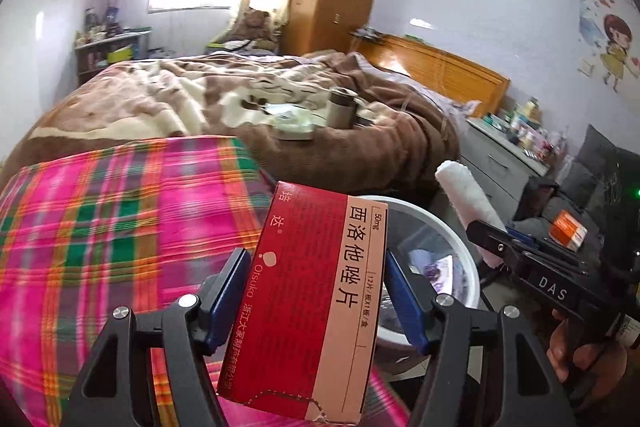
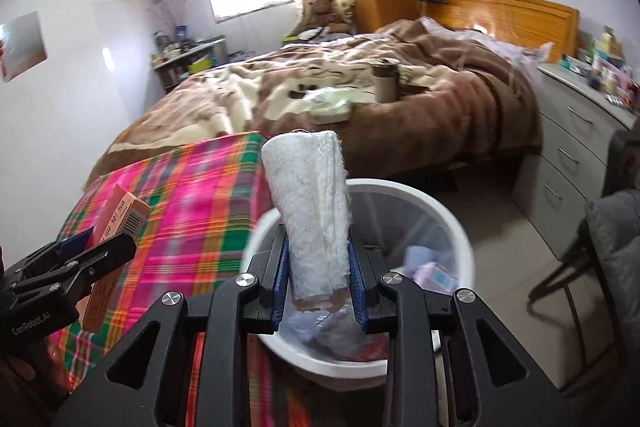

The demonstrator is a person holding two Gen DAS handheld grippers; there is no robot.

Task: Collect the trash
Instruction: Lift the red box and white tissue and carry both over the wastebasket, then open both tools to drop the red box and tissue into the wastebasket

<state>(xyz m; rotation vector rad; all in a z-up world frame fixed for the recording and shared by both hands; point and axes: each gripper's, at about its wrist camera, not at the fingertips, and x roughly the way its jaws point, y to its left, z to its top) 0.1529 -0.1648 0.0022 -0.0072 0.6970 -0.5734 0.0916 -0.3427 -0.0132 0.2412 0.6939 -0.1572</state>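
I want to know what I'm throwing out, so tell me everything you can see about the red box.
The red box is a flat cardboard medicine carton, deep red with a pale pink band carrying Chinese print, "50mg" and the brand Otsuka. A barcode shows on one end in the right wrist view. It looks closed and undamaged. The left gripper clamps it by its long sides, its far end tipped upward, over the plaid cloth beside the bin.

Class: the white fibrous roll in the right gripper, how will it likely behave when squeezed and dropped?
The white fibrous roll looks fluffy, so probably soft and light. The right gripper pinches it narrow, suggesting it compresses. Being cylindrical, it might roll if it misses the white bin.
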